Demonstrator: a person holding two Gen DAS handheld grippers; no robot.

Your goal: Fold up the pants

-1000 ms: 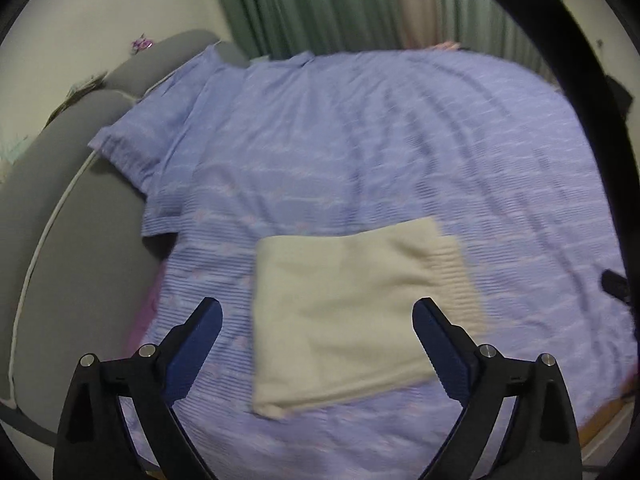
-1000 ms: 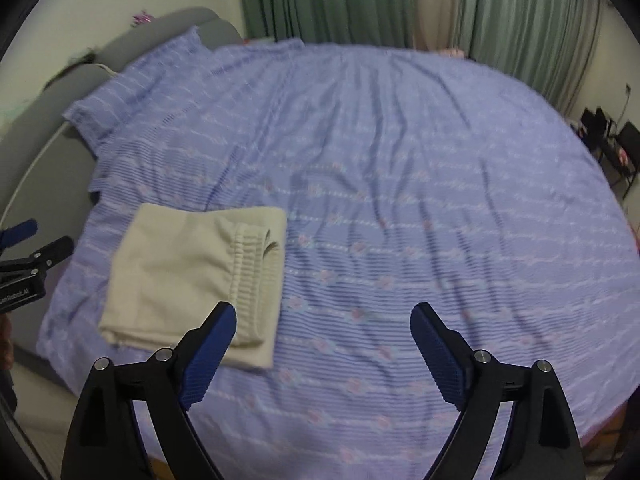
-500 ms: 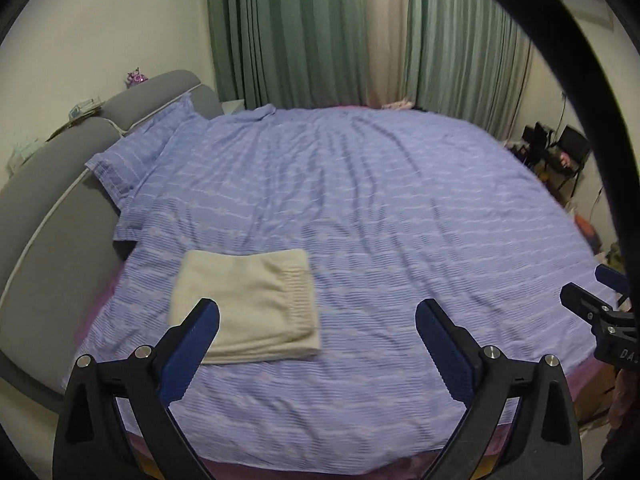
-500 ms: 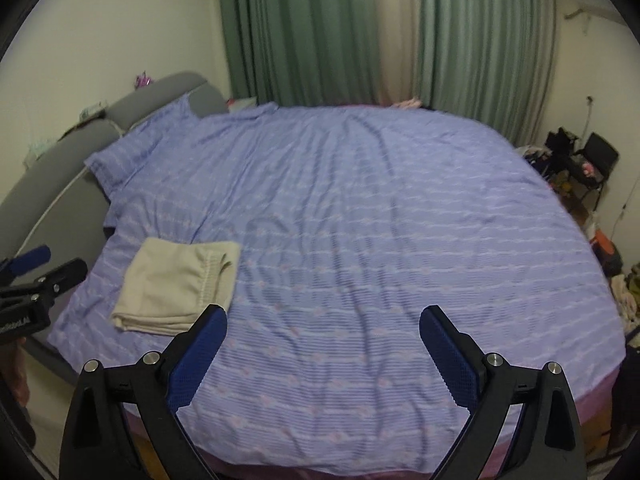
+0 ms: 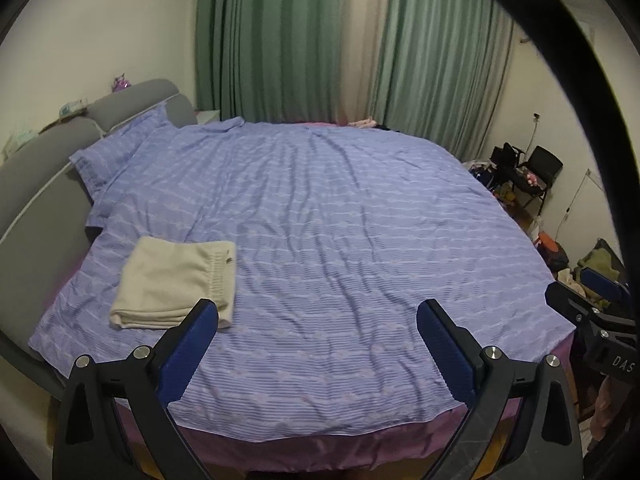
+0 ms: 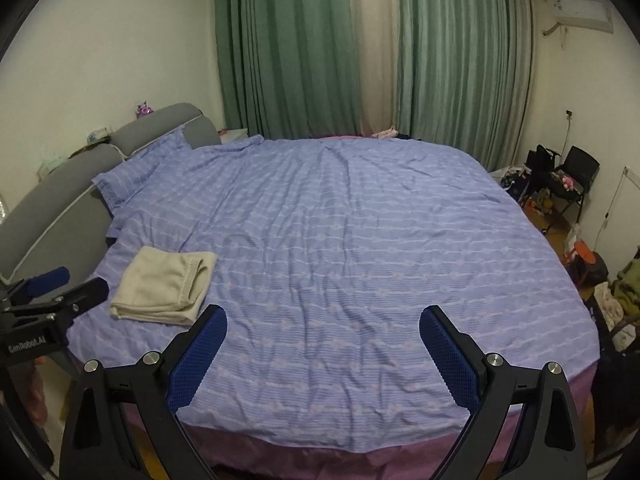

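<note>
Pants (image 5: pixel 176 282), cream knit folded into a soft, light stack, lie near the grey headboard (image 5: pixel 36 168). We see the left gripper (image 5: pixel 318 320) and right gripper (image 6: pixel 323 326) spread wide, holding nothing. We'd judge the elastic waistband (image 5: pixel 222 276) offers the firmest purchase.

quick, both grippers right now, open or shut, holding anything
Left gripper: open, holding nothing.
Right gripper: open, holding nothing; the folded cream fabric pants lie apart on the blue striped bed cover.
</note>
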